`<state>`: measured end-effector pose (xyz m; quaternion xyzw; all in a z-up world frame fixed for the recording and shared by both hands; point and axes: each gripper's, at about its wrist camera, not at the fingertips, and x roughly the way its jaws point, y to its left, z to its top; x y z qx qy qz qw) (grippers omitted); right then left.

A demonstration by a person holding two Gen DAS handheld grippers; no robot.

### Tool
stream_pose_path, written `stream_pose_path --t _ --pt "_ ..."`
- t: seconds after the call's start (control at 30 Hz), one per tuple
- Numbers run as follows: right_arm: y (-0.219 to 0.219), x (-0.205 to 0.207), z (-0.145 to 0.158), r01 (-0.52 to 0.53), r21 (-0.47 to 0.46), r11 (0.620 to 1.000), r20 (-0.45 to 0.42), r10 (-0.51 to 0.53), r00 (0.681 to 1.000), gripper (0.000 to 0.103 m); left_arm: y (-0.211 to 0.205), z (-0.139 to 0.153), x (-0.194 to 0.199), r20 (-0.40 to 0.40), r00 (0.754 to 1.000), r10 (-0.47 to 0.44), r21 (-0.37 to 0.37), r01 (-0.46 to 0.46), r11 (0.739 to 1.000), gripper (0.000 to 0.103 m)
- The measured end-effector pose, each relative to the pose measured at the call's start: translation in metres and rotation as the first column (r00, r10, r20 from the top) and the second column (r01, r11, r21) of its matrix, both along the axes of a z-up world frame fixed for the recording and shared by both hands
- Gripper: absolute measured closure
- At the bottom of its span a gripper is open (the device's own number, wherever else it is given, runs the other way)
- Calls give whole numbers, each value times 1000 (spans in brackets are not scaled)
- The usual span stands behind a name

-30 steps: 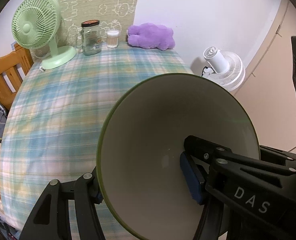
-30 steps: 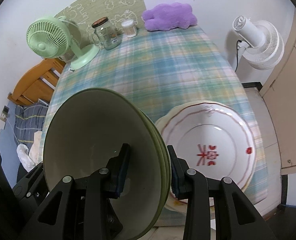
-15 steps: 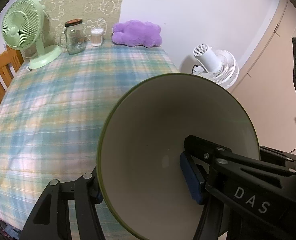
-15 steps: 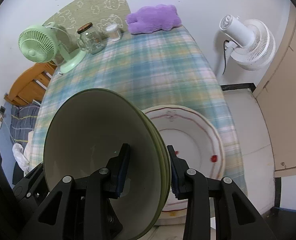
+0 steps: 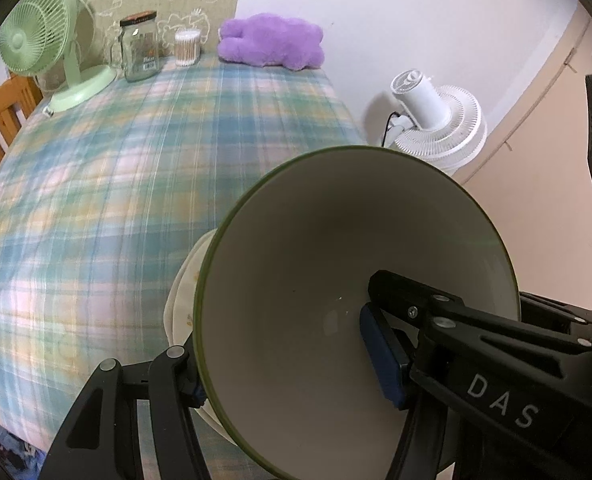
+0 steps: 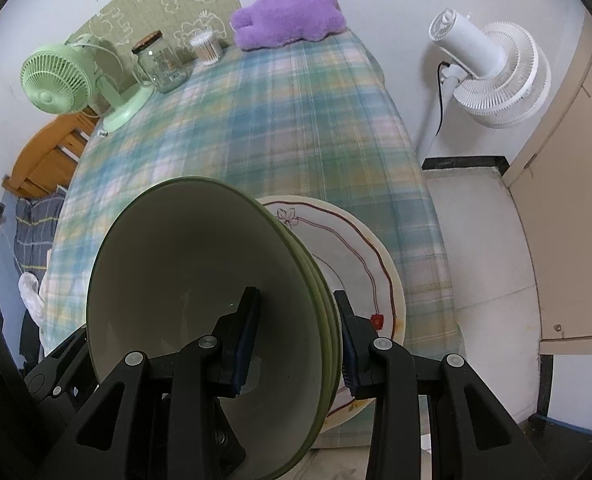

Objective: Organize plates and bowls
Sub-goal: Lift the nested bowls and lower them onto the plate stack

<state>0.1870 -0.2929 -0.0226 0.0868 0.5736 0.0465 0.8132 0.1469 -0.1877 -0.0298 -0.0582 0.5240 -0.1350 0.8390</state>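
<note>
Pinching one bowl by left claw, stacked bowls by right claw, above plate, seemingly for nesting.

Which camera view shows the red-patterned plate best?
The right wrist view: the plate shows its red line, flower and rim beside the stacked bowls. The left wrist view shows only a pale edge behind its bowl.

Four green-rimmed bowls, one plate, two fans, one jar, one purple plush.
</note>
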Motion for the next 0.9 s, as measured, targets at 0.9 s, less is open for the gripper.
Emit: stream_pose_path --t 0.9 --pt "-8 18 -26 -85 29 996 4 85 996 55 -6 -21 6 -30 992 121 54 -120 991 24"
